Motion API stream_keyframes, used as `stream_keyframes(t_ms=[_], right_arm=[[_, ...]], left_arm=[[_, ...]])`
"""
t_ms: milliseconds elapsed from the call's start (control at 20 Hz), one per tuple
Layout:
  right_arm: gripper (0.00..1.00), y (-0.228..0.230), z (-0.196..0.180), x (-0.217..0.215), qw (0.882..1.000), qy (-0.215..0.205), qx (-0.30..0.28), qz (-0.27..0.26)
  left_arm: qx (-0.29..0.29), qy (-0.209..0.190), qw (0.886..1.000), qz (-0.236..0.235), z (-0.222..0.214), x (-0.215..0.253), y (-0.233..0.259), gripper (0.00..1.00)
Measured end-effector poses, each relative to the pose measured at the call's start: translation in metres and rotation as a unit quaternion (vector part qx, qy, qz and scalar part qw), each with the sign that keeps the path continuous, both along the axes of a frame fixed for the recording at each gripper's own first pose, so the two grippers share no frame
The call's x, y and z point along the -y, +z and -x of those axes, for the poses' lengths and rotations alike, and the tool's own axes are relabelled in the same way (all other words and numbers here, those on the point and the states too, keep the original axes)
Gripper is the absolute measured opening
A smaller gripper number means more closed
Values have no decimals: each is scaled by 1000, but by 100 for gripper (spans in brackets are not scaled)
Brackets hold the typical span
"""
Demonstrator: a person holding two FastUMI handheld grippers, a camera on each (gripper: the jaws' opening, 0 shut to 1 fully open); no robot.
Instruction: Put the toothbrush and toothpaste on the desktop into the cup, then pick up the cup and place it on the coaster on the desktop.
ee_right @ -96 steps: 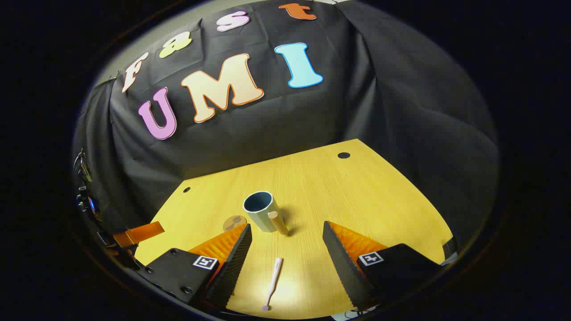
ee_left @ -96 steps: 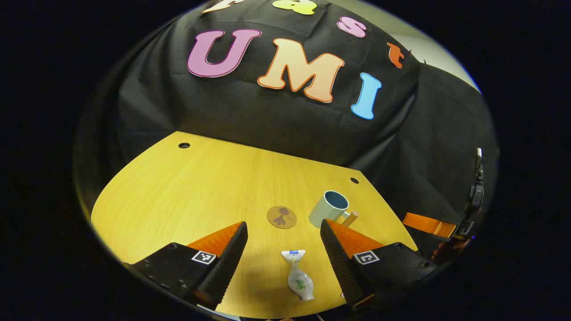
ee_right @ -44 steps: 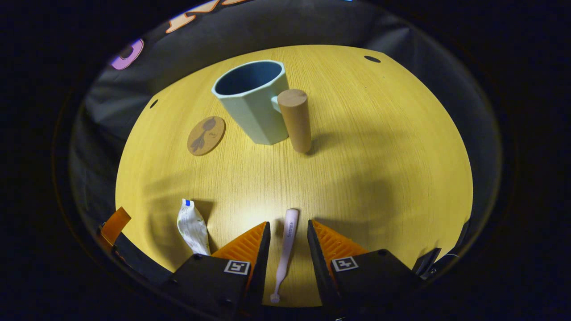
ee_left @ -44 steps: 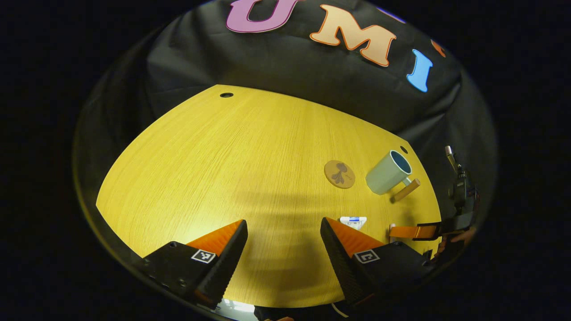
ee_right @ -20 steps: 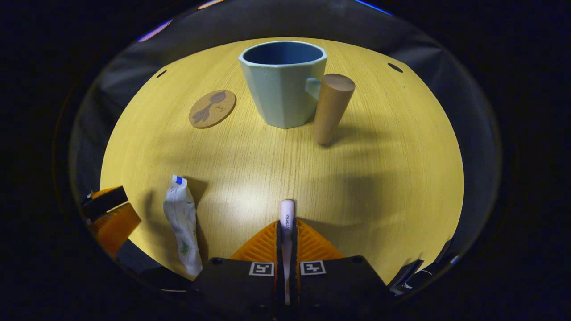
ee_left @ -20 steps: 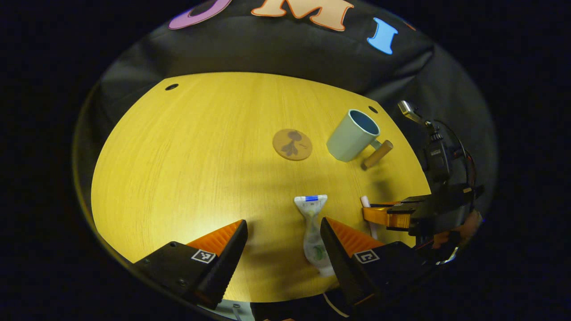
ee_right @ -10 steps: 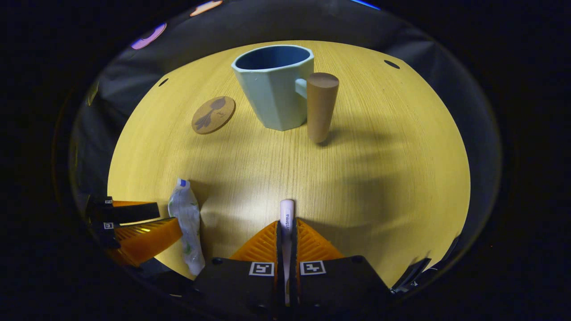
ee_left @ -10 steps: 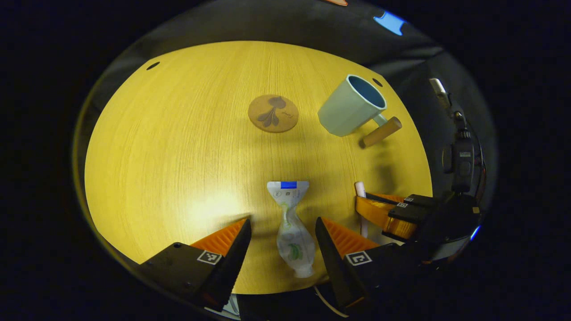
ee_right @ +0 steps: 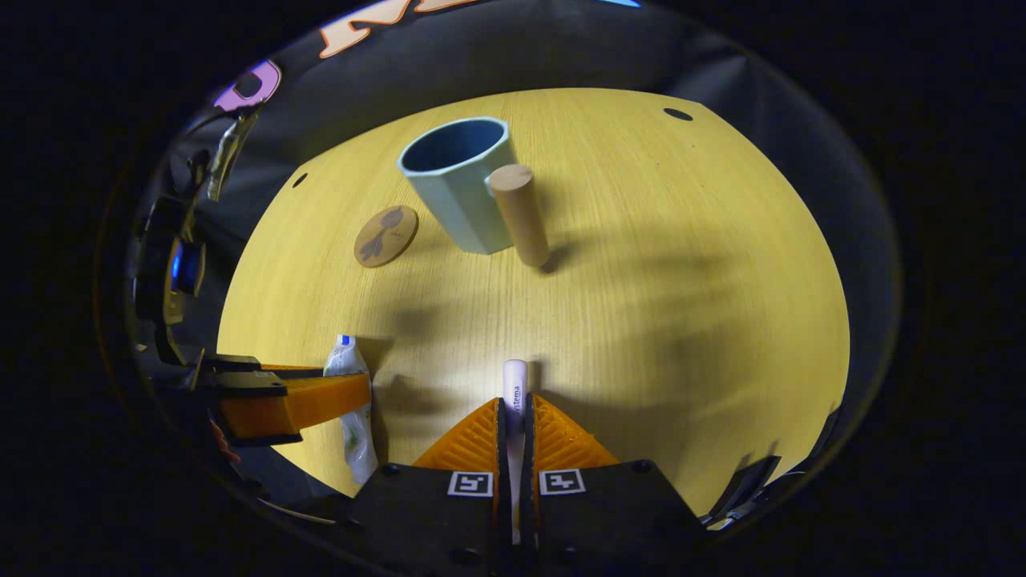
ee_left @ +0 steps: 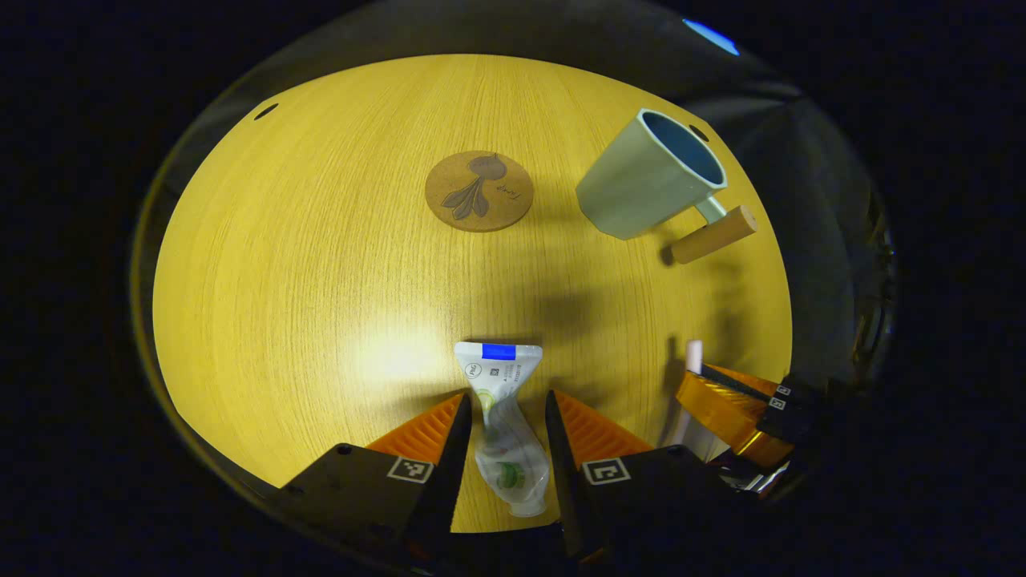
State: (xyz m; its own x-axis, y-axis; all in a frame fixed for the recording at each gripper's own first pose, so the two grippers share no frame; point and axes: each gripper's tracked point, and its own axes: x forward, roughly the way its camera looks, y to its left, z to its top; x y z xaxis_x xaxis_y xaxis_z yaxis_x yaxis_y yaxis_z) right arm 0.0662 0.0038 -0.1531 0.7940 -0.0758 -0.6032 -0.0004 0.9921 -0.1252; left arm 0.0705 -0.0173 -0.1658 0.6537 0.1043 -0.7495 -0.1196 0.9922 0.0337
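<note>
Left gripper view: the left tool, narrowly parted, brackets the crinkled toothpaste tube lying on the wood-grain tabletop; whether its ribbed orange fingers touch the tube cannot be told. Right gripper view: the right tool is clamped on the slim pink toothbrush, with the faceted pale cup and round cork coaster farther off.

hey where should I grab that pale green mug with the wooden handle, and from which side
Grip the pale green mug by its upright wooden peg handle, closing the fingers across it. Come from the near side, where the handle juts toward the right gripper with bare desktop around it. The faceted body looks too wide.
</note>
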Motion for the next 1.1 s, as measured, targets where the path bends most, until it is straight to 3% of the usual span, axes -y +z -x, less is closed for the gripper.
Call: stream_keyframes(t_ms=[100,150,200,300,450,700,950,1100], right_arm=[[7,5,2,10,1000,-5,9,0],[7,6,2,14,1000,-7,12,0],[7,8,4,18,1000,-9,14,1],[7,13,6,26,1000,-14,21,-1],[7,20,6,31,999,-17,36,-10],[7,44,5,31,996,-14,85,-27],[4,84,12,19,987,0,156,-39],[7,126,17,-5,970,31,234,-52]], left_arm=[[-7,10,1000,2,0,-2,-3,41],[-11,16,1000,7,1,-3,-6,42],[-11,23,1000,13,1,-6,-6,30],[-4,35,999,26,0,-9,-4,23],[-6,34,999,38,3,-6,-8,13],[47,5,997,63,0,0,4,1],[144,-50,986,68,2,12,49,0],[203,-80,975,36,4,8,83,0]])
